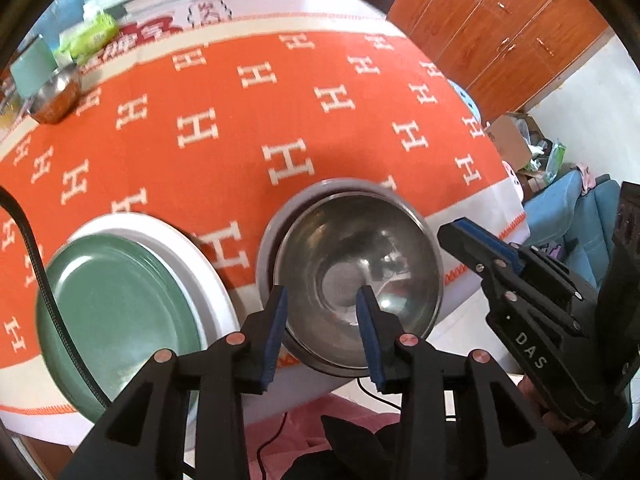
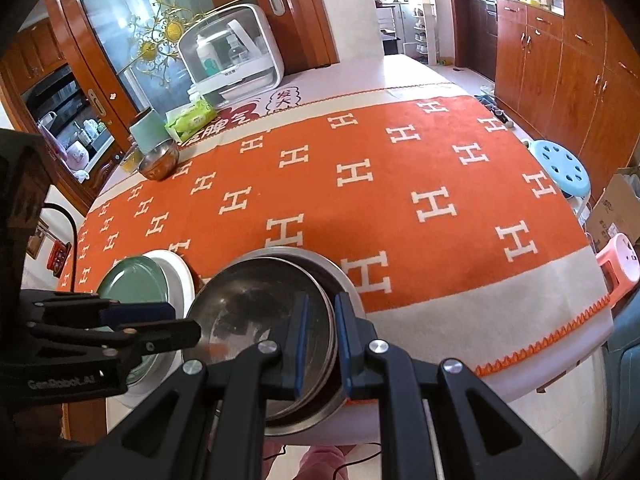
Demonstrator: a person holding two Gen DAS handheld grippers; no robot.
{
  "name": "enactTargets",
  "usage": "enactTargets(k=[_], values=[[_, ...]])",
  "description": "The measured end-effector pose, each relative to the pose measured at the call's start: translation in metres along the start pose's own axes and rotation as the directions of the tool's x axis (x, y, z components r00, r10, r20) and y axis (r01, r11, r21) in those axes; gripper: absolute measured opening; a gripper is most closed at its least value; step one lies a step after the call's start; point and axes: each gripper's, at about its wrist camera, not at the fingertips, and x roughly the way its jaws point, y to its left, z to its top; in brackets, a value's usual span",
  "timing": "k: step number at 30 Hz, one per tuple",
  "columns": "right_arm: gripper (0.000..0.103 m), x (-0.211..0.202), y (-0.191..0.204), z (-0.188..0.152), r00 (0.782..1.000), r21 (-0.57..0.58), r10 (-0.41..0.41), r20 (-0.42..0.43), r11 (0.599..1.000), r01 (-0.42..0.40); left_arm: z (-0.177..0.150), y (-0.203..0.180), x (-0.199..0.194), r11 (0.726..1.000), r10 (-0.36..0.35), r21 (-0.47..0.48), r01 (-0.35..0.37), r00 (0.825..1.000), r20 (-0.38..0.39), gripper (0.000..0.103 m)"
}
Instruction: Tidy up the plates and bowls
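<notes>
Two grippers at a stack of steel bowls on the orange cloth.

The right gripper (image 2: 322,344) pinches the rim of the top bowl (image 2: 260,320), one finger inside and one outside, and that bowl sits tilted in the bowl under it (image 2: 344,280). The left gripper (image 1: 322,328) has its fingers spread apart; one finger is inside the top bowl (image 1: 360,264) and the other is just outside the rim, and I cannot tell if they touch it. The stack is at the near edge of the cloth (image 1: 248,128). Just left of the stack, a green plate (image 1: 116,312) lies on a white plate (image 1: 192,256). Far from the stack, at the back left edge of the cloth, sits a small bowl (image 2: 160,159), with a green pack (image 2: 191,118) just behind it.
</notes>
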Motion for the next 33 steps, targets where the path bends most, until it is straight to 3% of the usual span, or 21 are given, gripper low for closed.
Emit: enactTargets(k=[4,12,14,20,22,24,33], values=[[0.013,-0.002,0.009,0.006,1.000,-0.025,0.017,0.019,1.000,-0.017,0.001,0.000,-0.015,0.999,0.042,0.021,-0.044,0.997,0.066,0.046],[0.013,-0.002,0.036,0.021,0.998,-0.072,0.040,0.051,0.997,-0.036,0.005,0.023,-0.046,0.995,0.093,0.014,-0.096,0.982,0.164,0.057],[0.013,-0.001,0.046,0.023,0.998,-0.086,0.041,0.053,0.996,-0.037,0.005,0.032,-0.052,0.994,0.104,0.001,-0.105,0.980,0.173,0.064],[0.014,0.004,0.077,0.032,0.997,-0.121,0.040,0.062,0.992,-0.032,0.003,0.071,-0.069,0.988,0.151,-0.046,-0.145,0.972,0.178,0.070],[0.022,0.007,0.087,0.035,0.997,-0.122,0.042,0.064,0.992,-0.033,0.002,0.083,-0.075,0.986,0.162,-0.066,-0.152,0.970,0.184,0.071],[0.036,0.009,0.098,0.038,0.996,-0.122,0.052,0.072,0.992,-0.043,0.001,0.098,-0.082,0.984,0.170,-0.085,-0.157,0.967,0.190,0.072],[0.051,0.031,0.169,0.048,0.994,-0.171,0.096,0.052,0.982,-0.085,-0.016,0.180,-0.115,0.965,0.225,-0.182,-0.188,0.952,0.209,0.074]])
